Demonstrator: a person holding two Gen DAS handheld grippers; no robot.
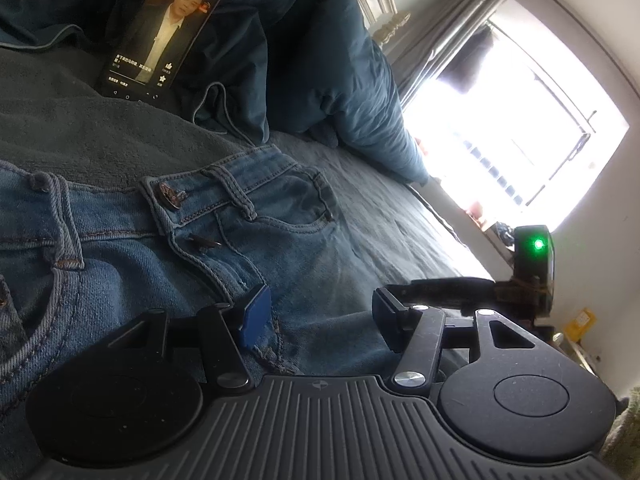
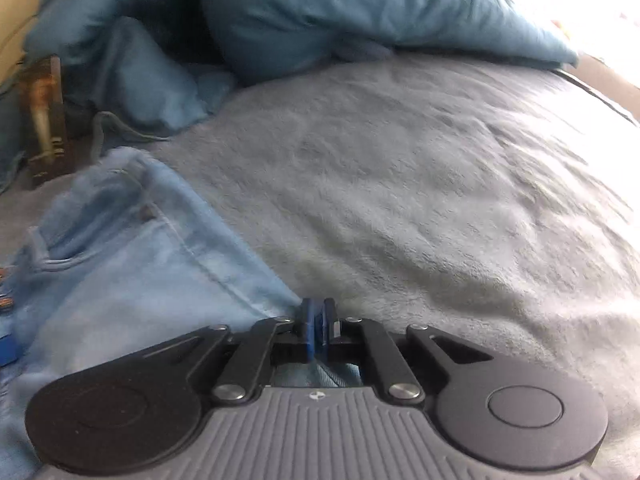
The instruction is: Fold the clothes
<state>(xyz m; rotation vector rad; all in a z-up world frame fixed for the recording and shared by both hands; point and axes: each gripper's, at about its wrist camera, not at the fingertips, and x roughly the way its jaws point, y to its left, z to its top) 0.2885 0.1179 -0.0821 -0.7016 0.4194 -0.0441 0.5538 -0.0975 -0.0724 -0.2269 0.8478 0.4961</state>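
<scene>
Jeans (image 1: pixel 132 248) spread flat on the bed (image 2: pixel 420 208), one edge pinched.

Left gripper (image 1: pixel 316 312) low over the denim below the fly, fingers (image 1: pixel 256 312) roughly half open with nothing between them. Right gripper (image 2: pixel 319 330) at the jeans' side seam, blue fingers (image 2: pixel 308 330) closed tight on the denim edge at 6 o'clock of its view, grey bedspread beyond. Waistband button (image 1: pixel 171 196) at 10 o'clock of the left view; lit phone (image 1: pixel 160 32) propped against a crumpled blue duvet (image 1: pixel 320 60) at 11 o'clock; bright window (image 1: pixel 512 128) at 2 o'clock.
</scene>
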